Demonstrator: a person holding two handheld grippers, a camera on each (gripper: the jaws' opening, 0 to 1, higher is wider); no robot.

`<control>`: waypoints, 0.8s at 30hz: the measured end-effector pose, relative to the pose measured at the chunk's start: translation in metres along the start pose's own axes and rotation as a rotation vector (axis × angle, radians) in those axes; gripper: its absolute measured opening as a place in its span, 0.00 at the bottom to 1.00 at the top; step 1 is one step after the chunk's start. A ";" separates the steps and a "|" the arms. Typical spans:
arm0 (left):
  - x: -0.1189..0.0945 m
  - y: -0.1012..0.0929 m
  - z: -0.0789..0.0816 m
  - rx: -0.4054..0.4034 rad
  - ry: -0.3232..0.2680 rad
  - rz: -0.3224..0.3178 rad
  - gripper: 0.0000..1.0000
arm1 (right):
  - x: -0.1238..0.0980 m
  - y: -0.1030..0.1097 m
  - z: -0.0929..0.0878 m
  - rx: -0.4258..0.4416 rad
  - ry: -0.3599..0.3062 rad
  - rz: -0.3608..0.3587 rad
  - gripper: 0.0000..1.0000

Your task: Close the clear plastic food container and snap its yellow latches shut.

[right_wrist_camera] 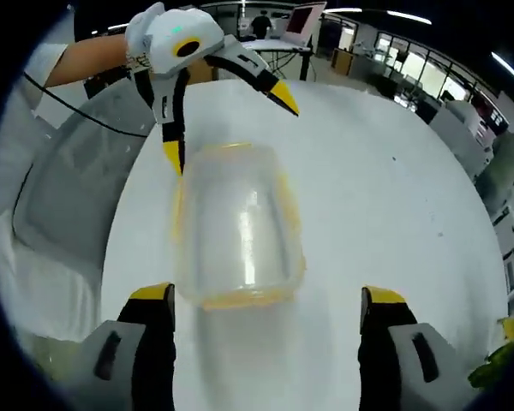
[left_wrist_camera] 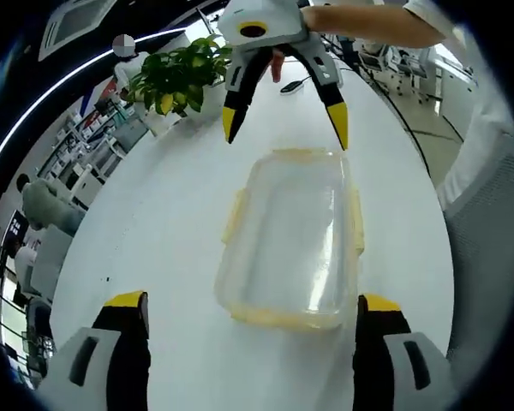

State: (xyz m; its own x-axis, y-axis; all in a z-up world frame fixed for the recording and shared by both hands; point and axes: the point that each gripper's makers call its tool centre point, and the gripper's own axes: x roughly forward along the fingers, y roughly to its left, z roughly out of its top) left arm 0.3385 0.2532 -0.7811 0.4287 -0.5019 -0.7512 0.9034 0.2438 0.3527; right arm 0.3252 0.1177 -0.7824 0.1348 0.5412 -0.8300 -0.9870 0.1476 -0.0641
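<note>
While the clear container [left_wrist_camera: 293,240] lay flat on the white bench [left_wrist_camera: 154,231] between my two grippers, its lid looked on but its yellow latches [left_wrist_camera: 234,214] unsnapped; both left gripper [left_wrist_camera: 255,310] and right gripper [right_wrist_camera: 265,301] stood spread, empty, so a lopsided push risked skating it across the slick top

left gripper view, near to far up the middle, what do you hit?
Left gripper, jaws open → clear food container with yellow latches, on the white table → right gripper, jaws open → potted plant, off to the left.
</note>
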 end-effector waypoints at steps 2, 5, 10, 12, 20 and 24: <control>0.005 -0.003 -0.003 0.011 0.012 -0.017 0.99 | 0.005 0.003 -0.003 -0.007 0.013 0.005 0.86; 0.014 -0.016 -0.017 0.051 0.086 -0.055 0.98 | 0.017 0.007 -0.003 -0.036 0.004 0.003 0.93; 0.023 -0.018 -0.026 0.166 0.128 -0.044 0.94 | 0.029 0.011 -0.008 -0.078 0.045 0.014 0.91; 0.024 -0.016 -0.016 0.106 0.083 -0.044 0.93 | 0.031 0.009 -0.009 -0.080 0.048 0.010 0.89; 0.025 -0.012 -0.016 0.076 0.068 -0.070 0.87 | 0.033 0.008 -0.006 -0.070 0.045 0.029 0.87; 0.025 -0.011 -0.014 0.096 0.057 -0.061 0.86 | 0.036 0.011 -0.007 -0.063 0.049 0.040 0.85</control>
State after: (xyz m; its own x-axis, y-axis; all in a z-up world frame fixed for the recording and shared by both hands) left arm 0.3395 0.2498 -0.8118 0.3746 -0.4645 -0.8025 0.9253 0.1326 0.3552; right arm 0.3189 0.1328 -0.8168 0.0920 0.5039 -0.8589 -0.9953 0.0738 -0.0634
